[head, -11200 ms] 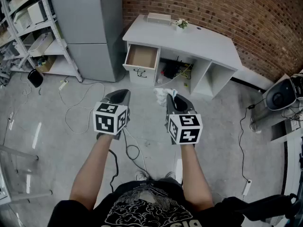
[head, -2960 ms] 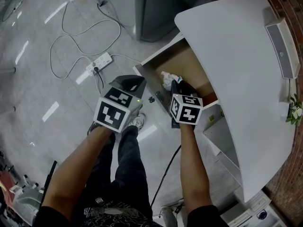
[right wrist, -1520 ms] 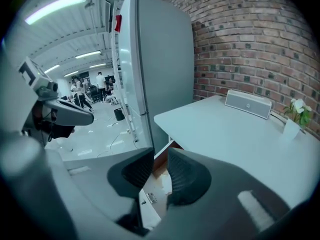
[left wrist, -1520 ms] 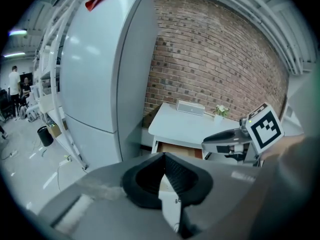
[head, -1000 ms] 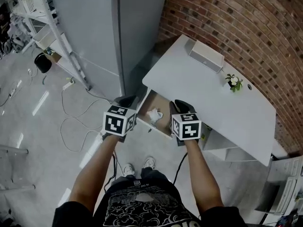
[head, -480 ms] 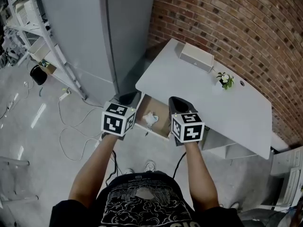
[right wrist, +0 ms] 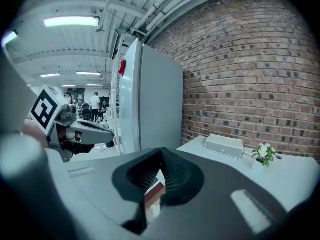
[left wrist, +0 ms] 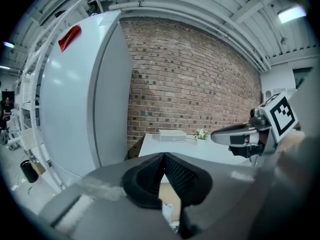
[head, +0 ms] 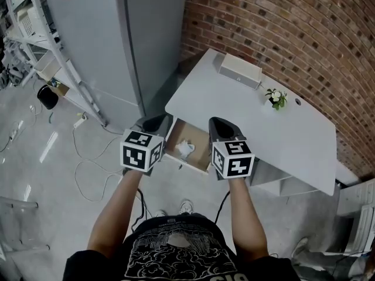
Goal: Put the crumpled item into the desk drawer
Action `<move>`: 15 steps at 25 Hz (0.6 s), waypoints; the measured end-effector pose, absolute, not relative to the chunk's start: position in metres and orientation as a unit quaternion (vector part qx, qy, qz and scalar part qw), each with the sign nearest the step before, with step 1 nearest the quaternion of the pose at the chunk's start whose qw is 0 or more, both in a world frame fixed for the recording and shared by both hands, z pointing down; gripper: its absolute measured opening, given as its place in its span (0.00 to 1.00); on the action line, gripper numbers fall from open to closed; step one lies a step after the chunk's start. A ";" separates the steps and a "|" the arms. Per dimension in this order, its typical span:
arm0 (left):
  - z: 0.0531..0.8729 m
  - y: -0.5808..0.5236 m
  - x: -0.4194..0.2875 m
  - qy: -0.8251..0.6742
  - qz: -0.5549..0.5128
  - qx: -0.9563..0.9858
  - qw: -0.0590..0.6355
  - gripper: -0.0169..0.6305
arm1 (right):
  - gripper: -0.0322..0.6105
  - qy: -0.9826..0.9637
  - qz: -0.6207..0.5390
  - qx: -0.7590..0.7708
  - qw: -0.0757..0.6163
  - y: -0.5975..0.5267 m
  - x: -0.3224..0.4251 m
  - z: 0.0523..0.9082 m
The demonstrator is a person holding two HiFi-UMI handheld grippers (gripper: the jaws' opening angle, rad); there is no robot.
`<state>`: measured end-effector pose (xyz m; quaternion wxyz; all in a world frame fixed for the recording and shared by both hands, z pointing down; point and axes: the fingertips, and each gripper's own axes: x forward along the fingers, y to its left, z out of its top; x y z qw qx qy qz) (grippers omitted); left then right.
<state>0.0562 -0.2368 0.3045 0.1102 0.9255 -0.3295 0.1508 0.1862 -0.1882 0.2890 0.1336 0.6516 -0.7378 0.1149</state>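
The crumpled white item (head: 185,150) lies inside the open desk drawer (head: 197,137), near its front. The drawer juts from the left end of the white desk (head: 275,127). My left gripper (head: 153,123) hangs above the drawer's left side, jaws shut and empty. My right gripper (head: 218,125) hovers over the drawer's right edge, also shut with nothing in it. In the left gripper view the jaws (left wrist: 163,157) meet, and a bit of the crumpled item (left wrist: 167,211) shows under them. In the right gripper view the jaws (right wrist: 161,152) are closed above the drawer (right wrist: 153,194).
A white box (head: 239,71) and a small potted plant (head: 274,97) stand at the desk's back by the brick wall (head: 304,34). A tall grey cabinet (head: 117,40) stands left of the desk, metal shelving (head: 29,34) further left. Cables (head: 88,168) trail over the floor.
Three seconds ago my right gripper held the crumpled item over the drawer; now it lies in the drawer. Over the last second both grippers have barely moved, and the view has shifted slightly.
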 end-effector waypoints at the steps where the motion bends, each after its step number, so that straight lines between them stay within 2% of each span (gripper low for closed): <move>1: 0.305 -0.236 0.056 -0.330 0.151 0.925 0.111 0.03 | 0.05 -0.737 0.114 0.652 0.133 -0.187 0.188 0.288; 15: 0.308 -0.229 0.067 -0.332 0.156 0.923 0.113 0.03 | 0.05 -0.734 0.119 0.657 0.128 -0.176 0.202 0.291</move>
